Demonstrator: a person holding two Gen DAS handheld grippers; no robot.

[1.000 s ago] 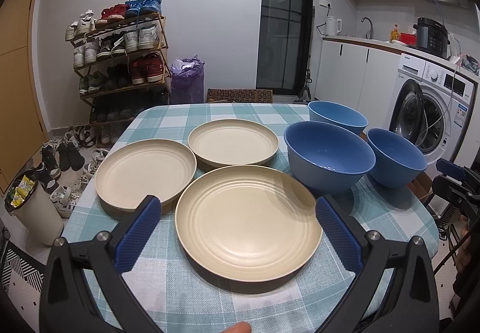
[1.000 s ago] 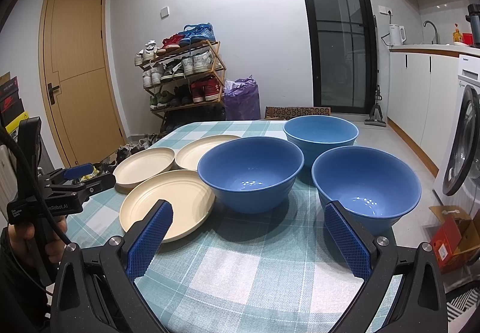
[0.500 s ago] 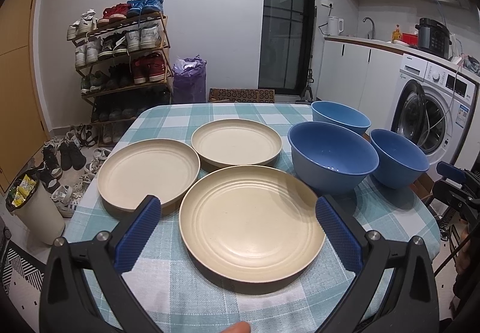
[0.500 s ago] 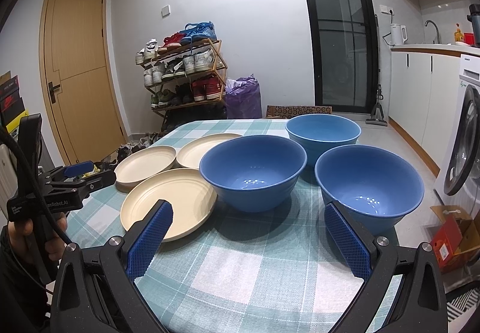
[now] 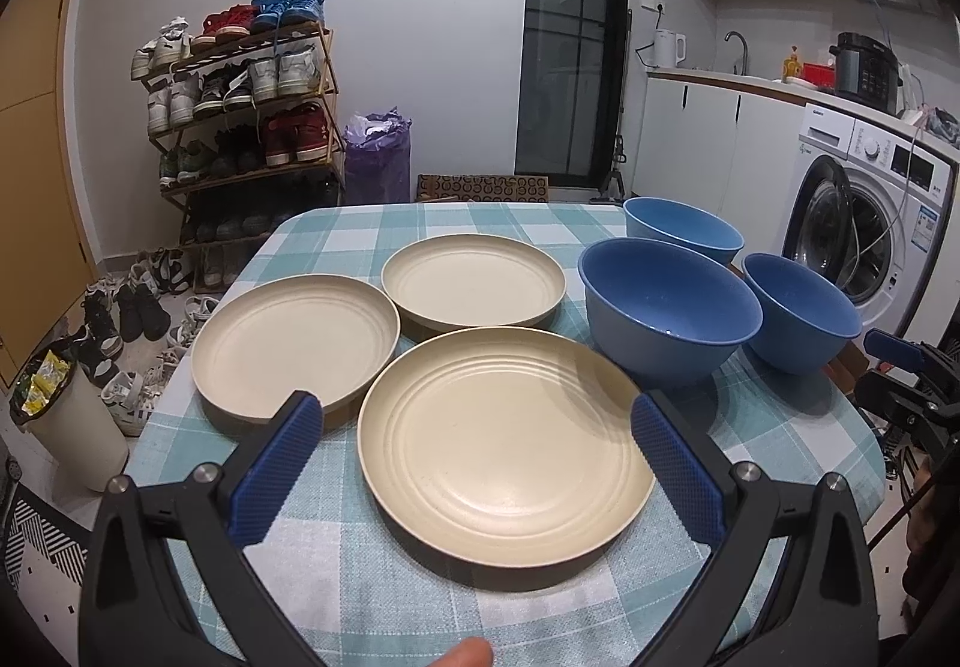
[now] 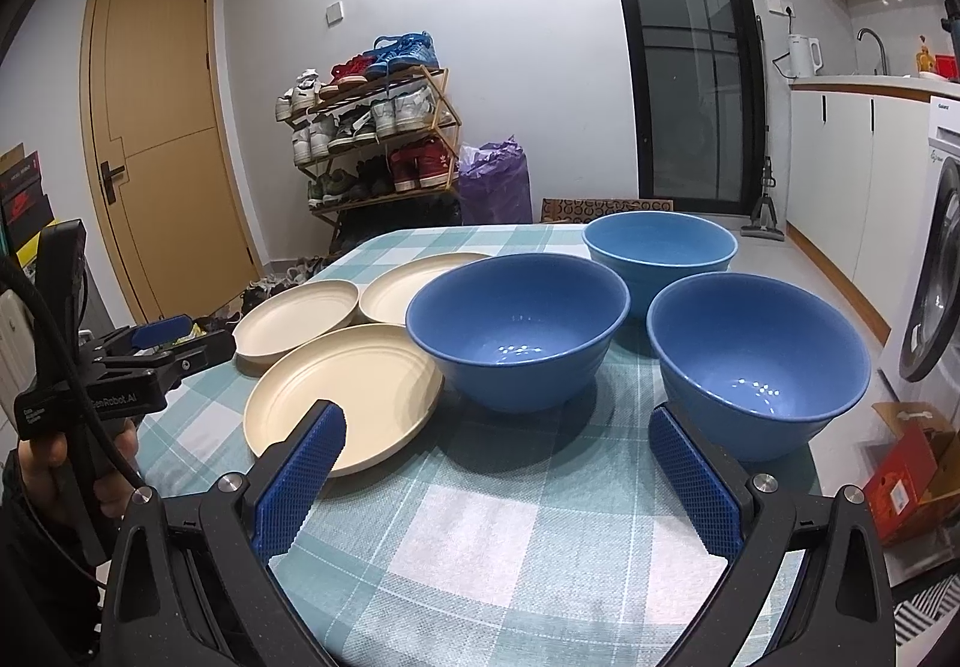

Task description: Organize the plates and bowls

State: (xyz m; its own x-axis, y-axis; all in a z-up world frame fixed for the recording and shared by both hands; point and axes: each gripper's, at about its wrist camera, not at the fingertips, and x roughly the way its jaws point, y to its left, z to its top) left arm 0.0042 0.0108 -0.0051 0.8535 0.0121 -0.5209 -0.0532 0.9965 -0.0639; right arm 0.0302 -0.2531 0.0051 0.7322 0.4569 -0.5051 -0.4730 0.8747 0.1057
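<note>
Three cream plates lie on the checked tablecloth: a near plate [image 5: 504,445], a left plate [image 5: 294,343] and a far plate [image 5: 474,280]. Three blue bowls stand to their right: a middle bowl [image 5: 666,307], a far bowl [image 5: 681,232] and a right bowl [image 5: 801,307]. My left gripper [image 5: 477,433] is open, its blue pads either side of the near plate, above it. My right gripper [image 6: 498,433] is open over bare cloth in front of the middle bowl [image 6: 516,325] and the right bowl [image 6: 756,361]. The near plate [image 6: 342,385] lies left of it.
The table [image 6: 510,547] is round-cornered, its edge close behind both grippers. A shoe rack [image 5: 240,120] and a bin [image 5: 66,415] stand left of it, a washing machine [image 5: 870,223] to the right. A hand holds the left gripper's body [image 6: 120,385].
Both views have shifted slightly: the dishes sit a little further right in each frame. Nothing on the table has moved and both grippers stay open.
</note>
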